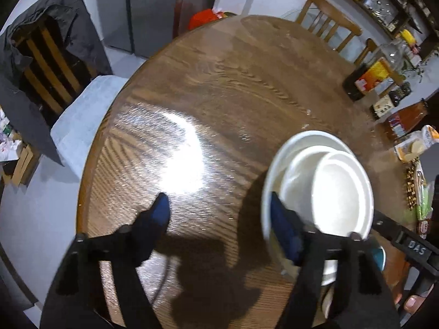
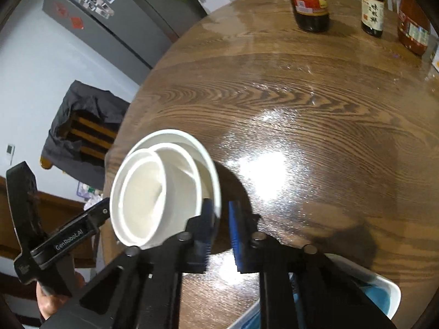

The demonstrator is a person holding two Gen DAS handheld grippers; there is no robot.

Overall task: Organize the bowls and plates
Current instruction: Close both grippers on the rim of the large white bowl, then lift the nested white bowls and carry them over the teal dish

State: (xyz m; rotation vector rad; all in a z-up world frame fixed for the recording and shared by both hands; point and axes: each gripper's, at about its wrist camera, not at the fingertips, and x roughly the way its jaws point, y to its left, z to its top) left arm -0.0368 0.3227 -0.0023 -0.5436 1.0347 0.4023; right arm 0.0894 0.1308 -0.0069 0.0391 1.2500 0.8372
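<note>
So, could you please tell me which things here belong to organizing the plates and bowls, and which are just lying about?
Job:
white bowls, nested
blue-bottomed white dish
right gripper, jaws pinching the outer bowl's rim

Lying about:
sauce bottles
orange jar
chair draped with dark cloth

A home dining room beside the kitchen; a round wooden table fills the middle; a wooden chair stands at one o'clock; a grey fridge covered in photos at eleven; sauce bottles at one; cluttered shelves at two.
</note>
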